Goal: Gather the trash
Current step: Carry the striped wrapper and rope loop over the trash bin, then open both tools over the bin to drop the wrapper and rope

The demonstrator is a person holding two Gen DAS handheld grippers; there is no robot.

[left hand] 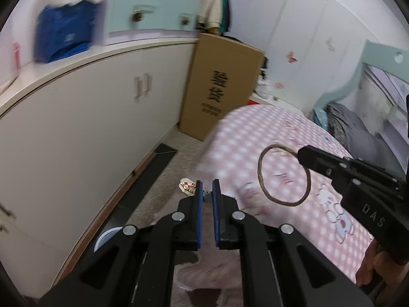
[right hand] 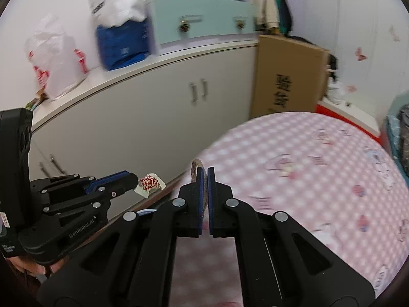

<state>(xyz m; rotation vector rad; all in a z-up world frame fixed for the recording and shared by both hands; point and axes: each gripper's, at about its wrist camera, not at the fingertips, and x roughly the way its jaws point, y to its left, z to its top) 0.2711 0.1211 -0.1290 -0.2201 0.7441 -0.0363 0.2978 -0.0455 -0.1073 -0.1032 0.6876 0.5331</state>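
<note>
A crumpled red-and-white wrapper (right hand: 150, 183) sticks out from the tip of my left gripper (right hand: 135, 183), which is shut on it. In the left wrist view the wrapper (left hand: 188, 186) shows just left of the blue pads of the left gripper (left hand: 207, 186). My right gripper (right hand: 205, 172) is shut on a thin brown elastic loop (right hand: 198, 168). From the left wrist view that loop (left hand: 283, 175) hangs as an open ring off the right gripper (left hand: 303, 156), above the pink checked bed (left hand: 294, 133). Both grippers are held in the air, side by side.
A long white cabinet (right hand: 153, 107) runs along the left, with a blue bag (right hand: 122, 46), a plastic bag (right hand: 53, 58) and a teal drawer unit (right hand: 204, 20) on top. A tall cardboard box (left hand: 219, 87) stands at the bed's far corner. A narrow floor strip (left hand: 163, 176) separates cabinet and bed.
</note>
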